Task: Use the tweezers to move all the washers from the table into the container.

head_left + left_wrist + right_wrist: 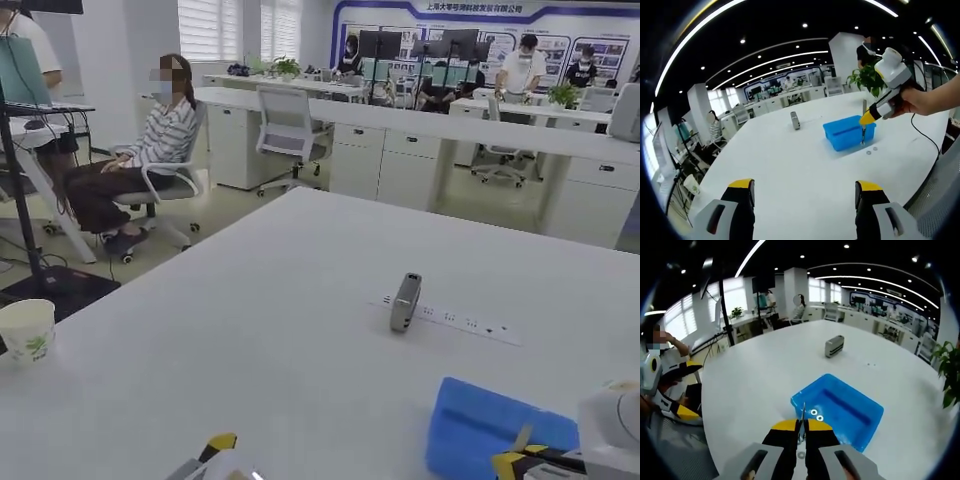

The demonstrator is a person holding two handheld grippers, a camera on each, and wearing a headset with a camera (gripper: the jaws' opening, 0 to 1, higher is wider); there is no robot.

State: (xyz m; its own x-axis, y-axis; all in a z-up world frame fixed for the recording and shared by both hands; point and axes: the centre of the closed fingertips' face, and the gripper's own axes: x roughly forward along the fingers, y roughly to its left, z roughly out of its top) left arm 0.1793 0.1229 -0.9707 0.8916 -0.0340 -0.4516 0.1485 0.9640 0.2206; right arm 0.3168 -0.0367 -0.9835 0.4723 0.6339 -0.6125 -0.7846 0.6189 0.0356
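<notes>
Closest in, a wide white table (250, 350). At the lower right of the head view, a blue container (480, 425). In the left gripper view, two washers (871, 149) on the white top just beside the container's near corner. In the right gripper view, two washers against the blue by the near wall; inside or out, cannot tell. Farther along the table, a small grey box (405, 300) beside a flat power strip (460, 322), and a paper cup (27, 330) at the left edge. Beyond, an open office with white desks, chairs, a seated person (150, 150) and others at the back wall.

On the right gripper (801, 426), jaws pressed together, pinching the tweezers (803, 412), which point down at the container's near wall, tip near the washers. On the left gripper (805, 192), jaws spread wide, holding nothing, low over bare table and well apart from the container.

Around the right gripper's body, a hand (917, 100), forearm reaching in from the right of the left gripper view, gripper tilted down toward the table.
</notes>
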